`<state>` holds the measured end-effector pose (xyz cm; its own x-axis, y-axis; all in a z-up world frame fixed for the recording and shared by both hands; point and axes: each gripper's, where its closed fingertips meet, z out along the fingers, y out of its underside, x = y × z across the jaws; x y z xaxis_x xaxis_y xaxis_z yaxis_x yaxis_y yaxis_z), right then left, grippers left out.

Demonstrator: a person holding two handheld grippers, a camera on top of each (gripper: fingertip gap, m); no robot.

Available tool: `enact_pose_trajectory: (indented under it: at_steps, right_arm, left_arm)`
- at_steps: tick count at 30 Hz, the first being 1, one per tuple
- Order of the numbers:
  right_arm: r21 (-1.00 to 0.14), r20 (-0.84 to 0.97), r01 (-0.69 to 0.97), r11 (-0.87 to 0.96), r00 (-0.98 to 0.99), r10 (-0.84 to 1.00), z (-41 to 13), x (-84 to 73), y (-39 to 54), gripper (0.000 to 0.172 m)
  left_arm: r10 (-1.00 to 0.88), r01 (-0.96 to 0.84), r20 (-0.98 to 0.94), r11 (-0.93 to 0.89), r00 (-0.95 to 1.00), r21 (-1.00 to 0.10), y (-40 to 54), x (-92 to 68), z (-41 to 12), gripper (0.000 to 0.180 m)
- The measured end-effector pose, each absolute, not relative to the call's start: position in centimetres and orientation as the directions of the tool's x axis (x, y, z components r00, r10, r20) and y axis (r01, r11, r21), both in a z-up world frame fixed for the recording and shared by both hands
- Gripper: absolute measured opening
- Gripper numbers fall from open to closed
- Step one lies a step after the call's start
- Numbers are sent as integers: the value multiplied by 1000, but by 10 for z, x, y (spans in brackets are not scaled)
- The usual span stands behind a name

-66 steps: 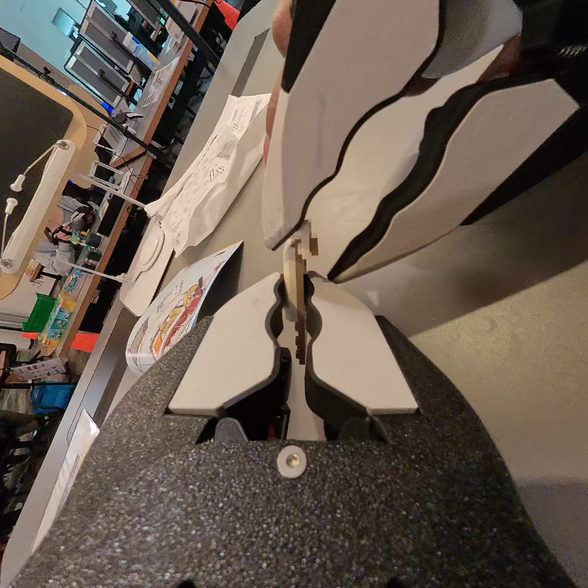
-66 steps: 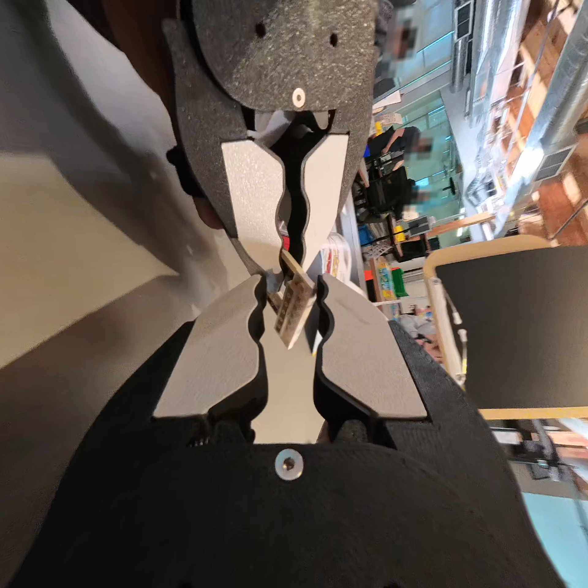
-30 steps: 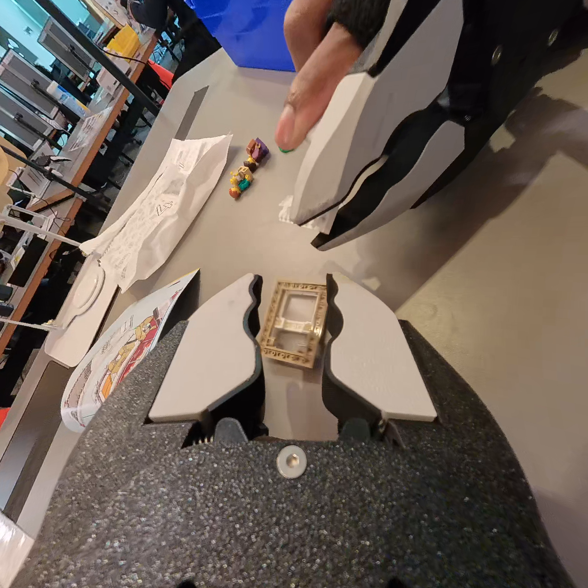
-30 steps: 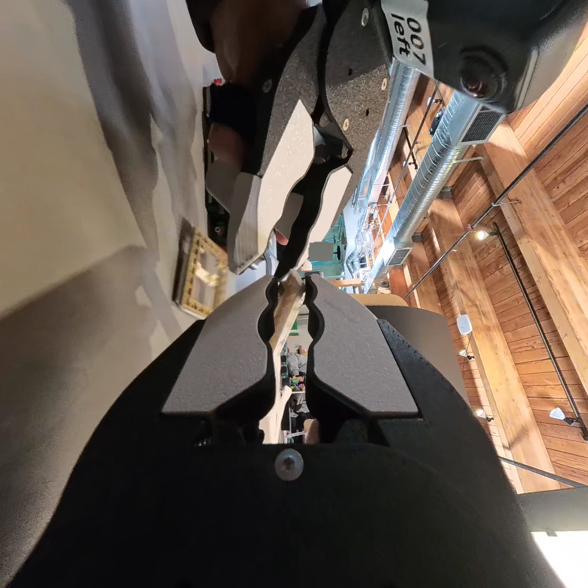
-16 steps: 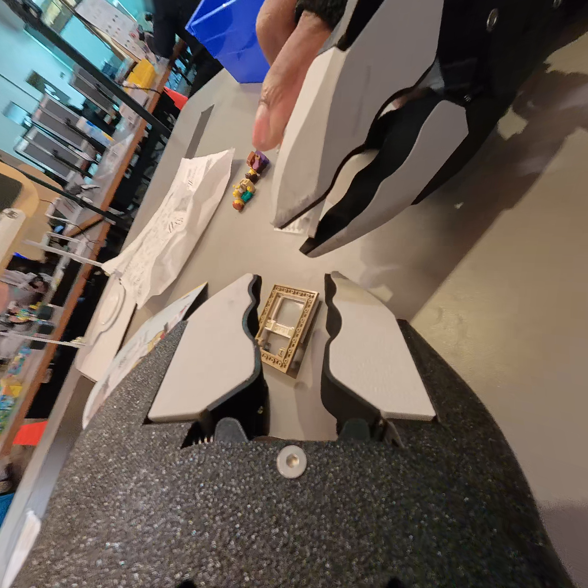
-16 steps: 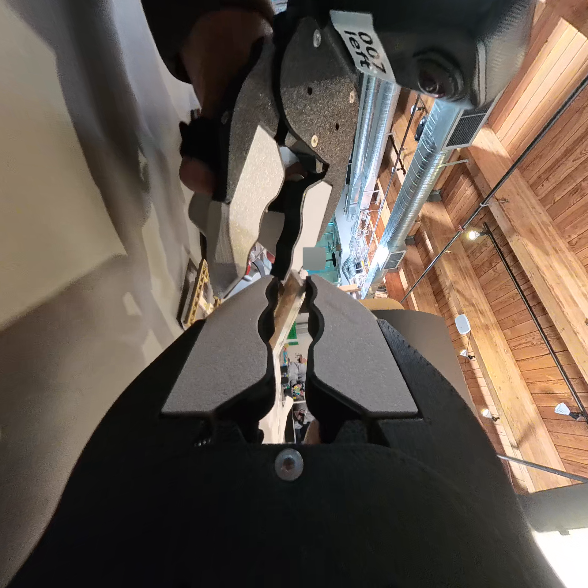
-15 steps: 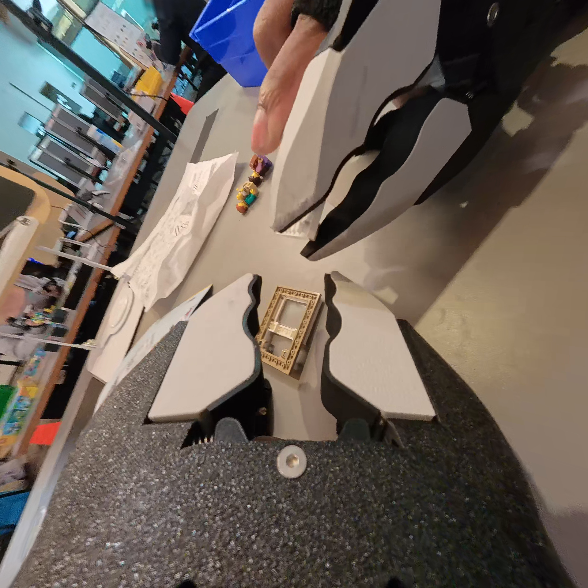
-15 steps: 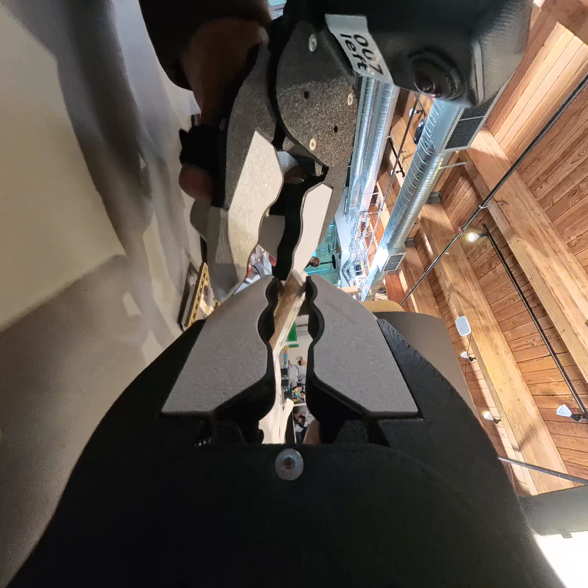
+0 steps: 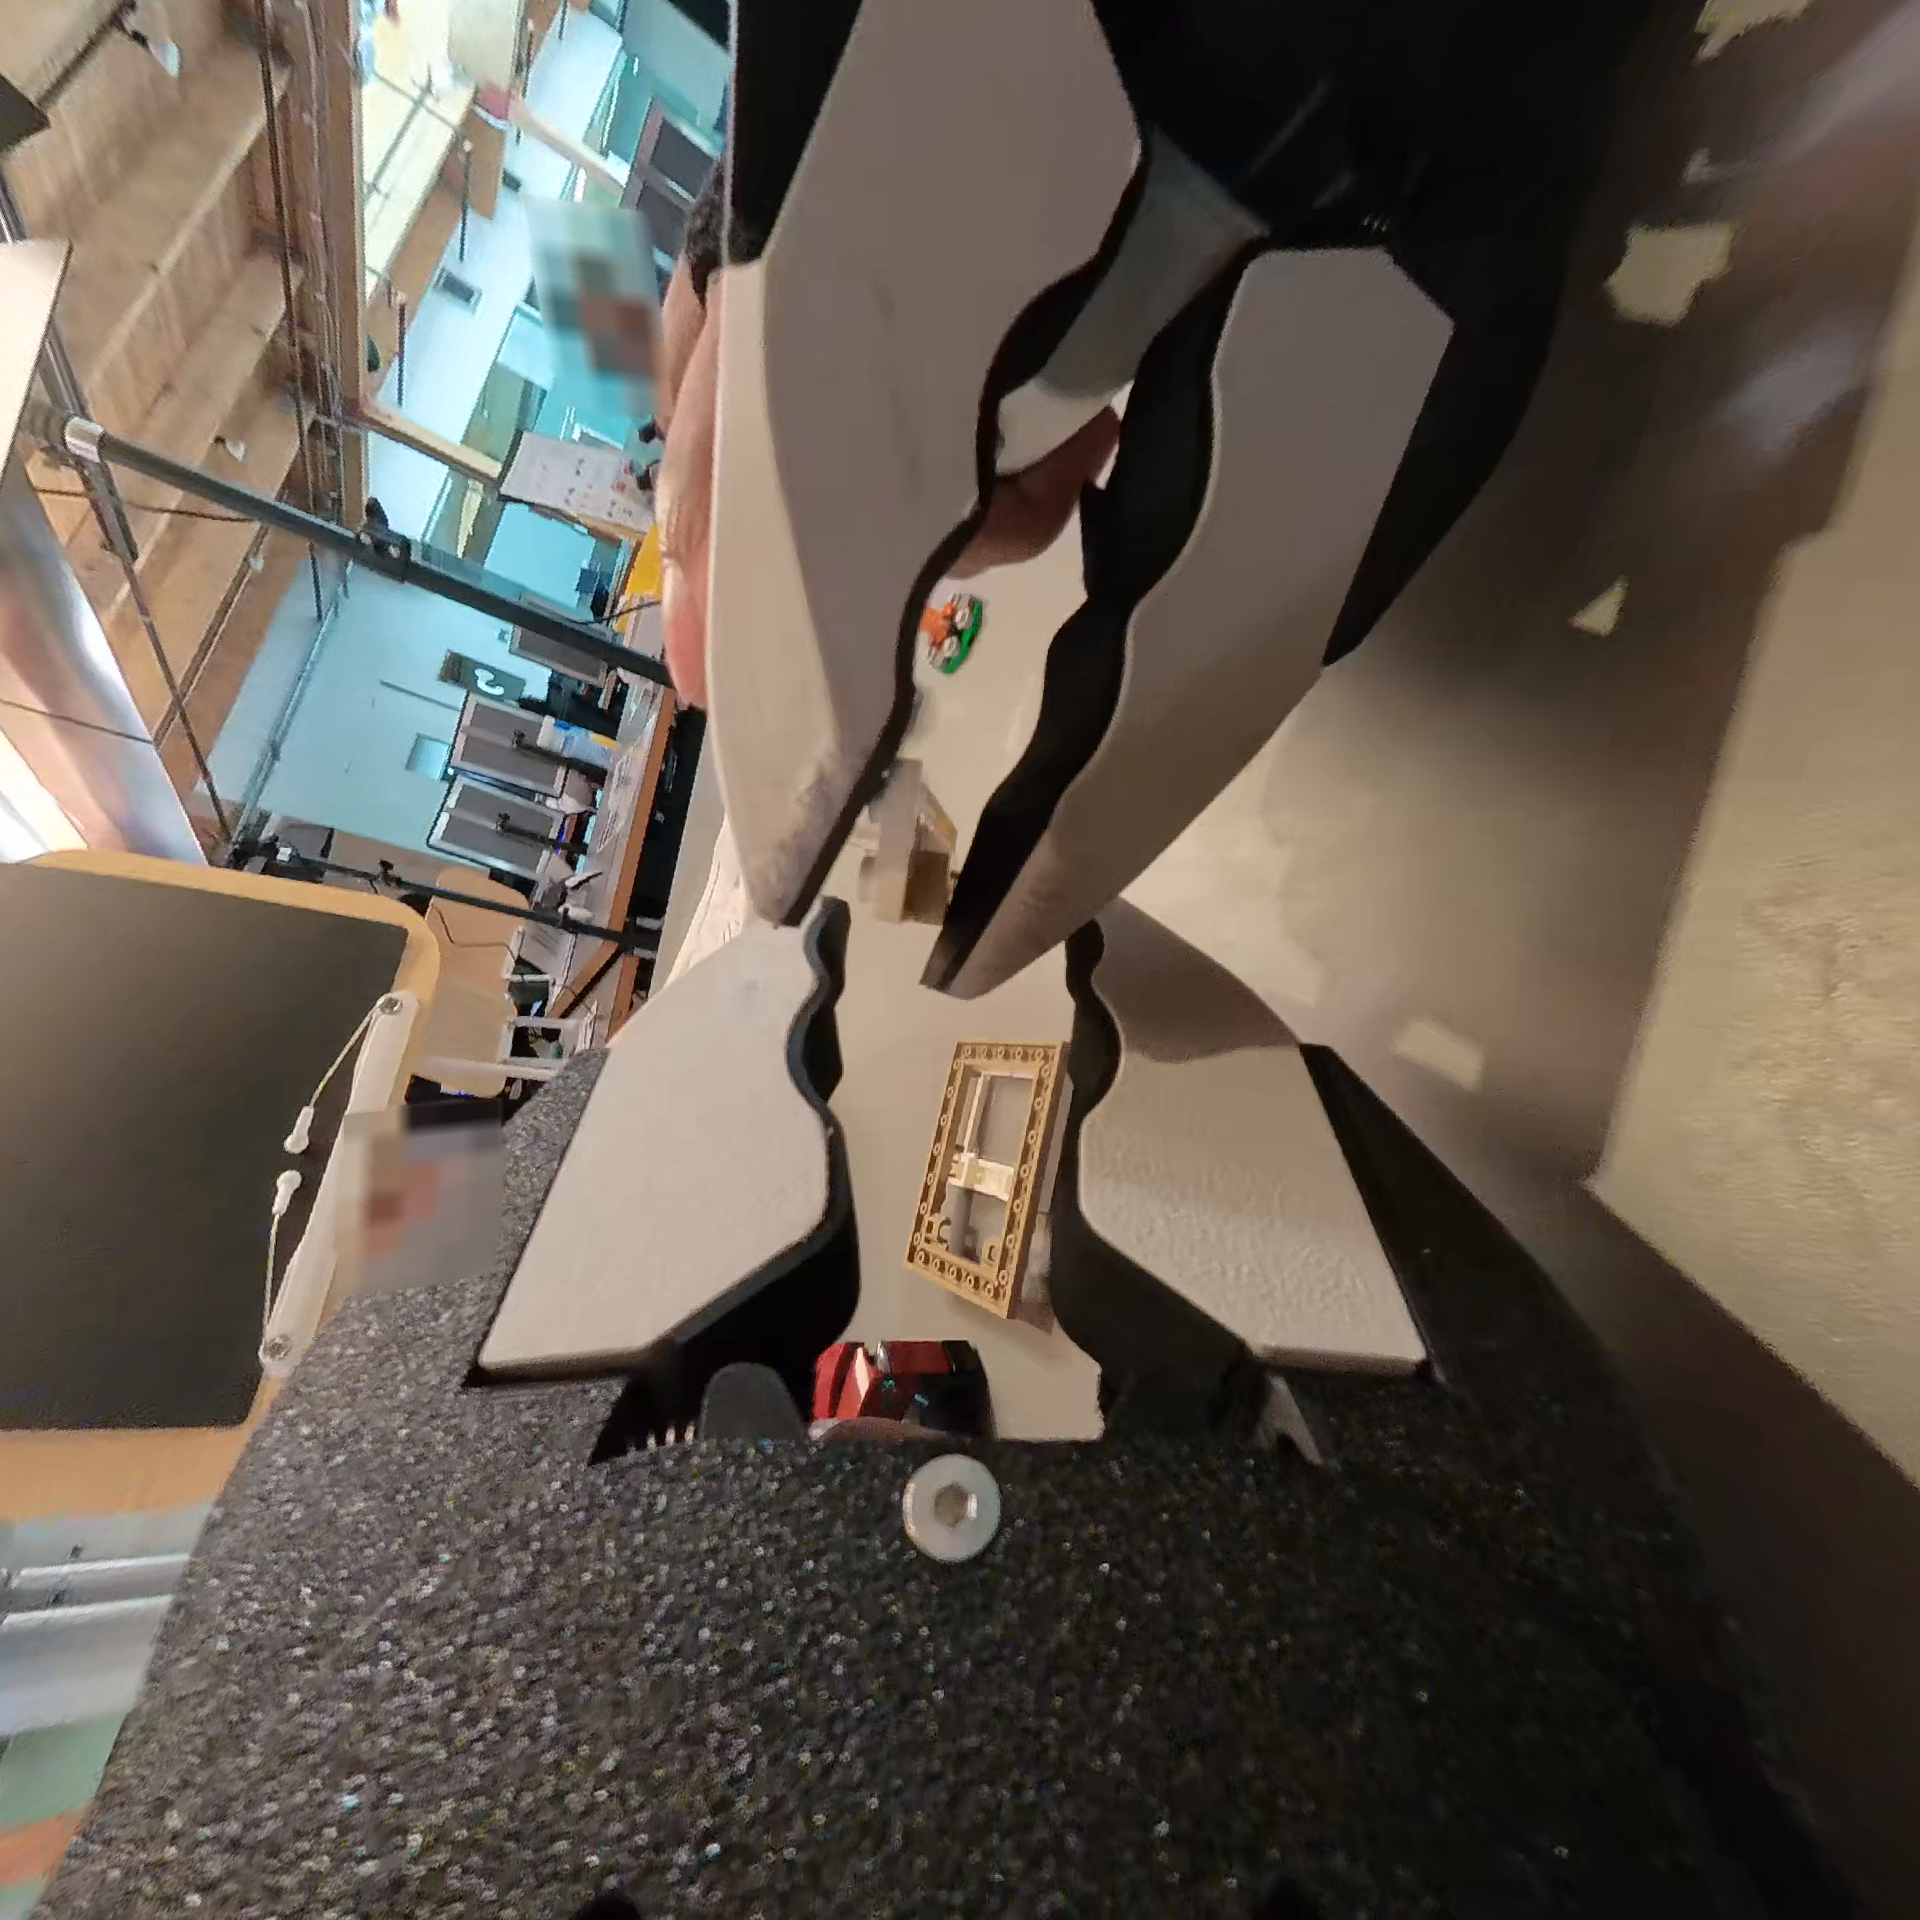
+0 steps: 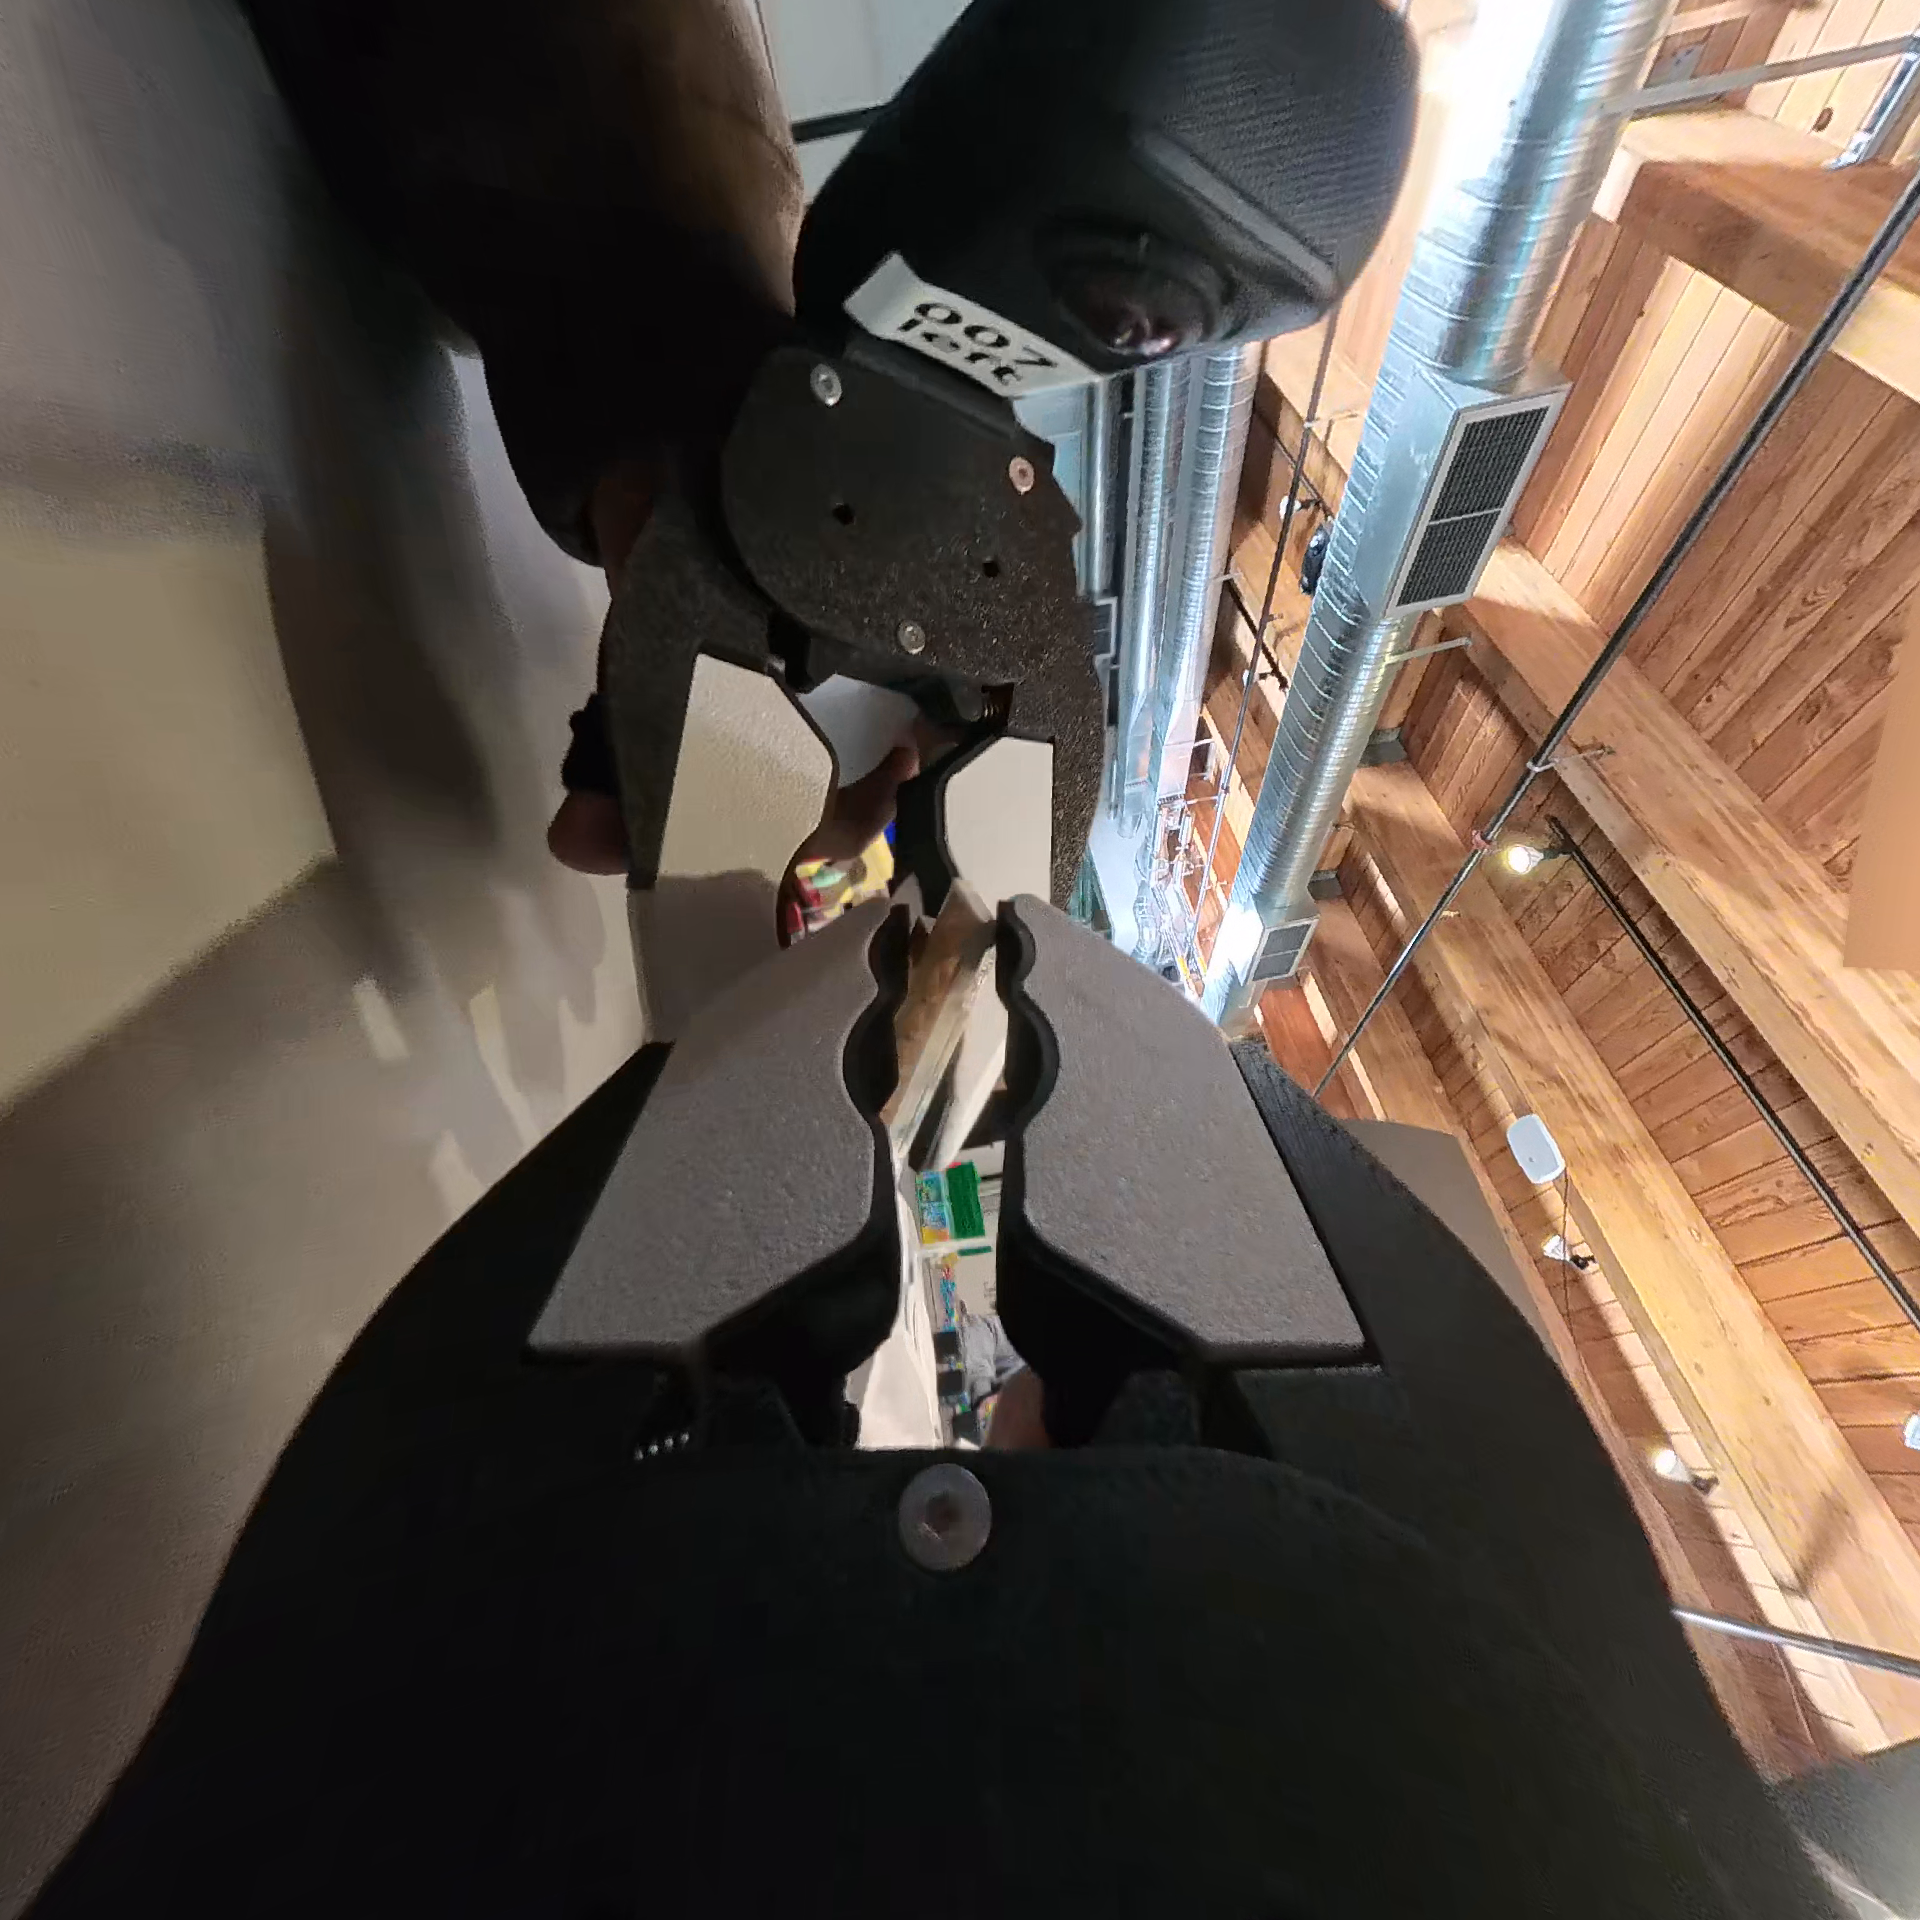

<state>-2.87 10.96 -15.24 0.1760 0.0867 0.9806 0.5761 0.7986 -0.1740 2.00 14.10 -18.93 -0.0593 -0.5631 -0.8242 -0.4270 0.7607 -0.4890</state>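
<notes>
The right gripper (image 10: 945, 925) pinches a thin, stiff, light tan piece (image 10: 940, 997) edgewise; the left gripper (image 9: 956, 971) stands open around the tan frame (image 9: 987, 1179).

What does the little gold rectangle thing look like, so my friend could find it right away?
Start at the grey table and find the left gripper, whose two pale fingers stand apart. Lying flat on the table between those fingers, close to the right one, is the tan-gold frame. It is a hollow rectangle with tiny round dots along its border, unlike the small round green and orange piece farther off.
</notes>
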Motion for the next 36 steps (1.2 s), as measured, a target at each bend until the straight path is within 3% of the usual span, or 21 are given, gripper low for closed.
enact_pose_trajectory:
  at_steps: [4, 6, 14, 17, 20, 24, 28, 32, 36]
  right_arm:
    - [-180, 978, 551, 814, 191, 87, -149, -32, 104, 15]
    - [-181, 977, 546, 818, 192, 88, -149, -33, 103, 15]
    - [-188, 978, 581, 792, 184, 97, -152, -27, 112, 17]
    - [-249, 967, 595, 764, 193, 165, -154, -21, 118, 19]
    - [-414, 909, 605, 680, 237, 343, -159, -10, 131, 19]
    - [-767, 615, 524, 372, 432, 659, -161, 1, 153, 17]
    - [-956, 152, 293, -31, 581, 800, -159, 7, 168, 17]
    - [-926, -312, 12, -378, 540, 782, -151, 7, 169, 20]
    - [-833, -503, -42, -552, 477, 721, -158, -4, 161, 23]
  left_arm:
    - [-568, -369, -820, 778, -65, -509, 131, 23, -187, 31]
    - [-568, -364, -820, 780, -70, -509, 129, 24, -187, 12]
    - [-504, -471, -864, 762, 1, -445, 156, 15, -181, 9]
    - [-431, -520, -902, 763, 35, -385, 171, 7, -174, 9]
    - [-364, -571, -929, 749, 69, -336, 184, -1, -167, 9]
    - [-270, -626, -960, 737, 75, -256, 195, -7, -162, 9]
    - [-152, -658, -987, 738, 54, -149, 197, -8, -158, 9]
    - [-63, -659, -997, 749, 31, -68, 194, -5, -157, 9]
    - [17, -665, -1000, 747, 19, 0, 192, -1, -154, 9]
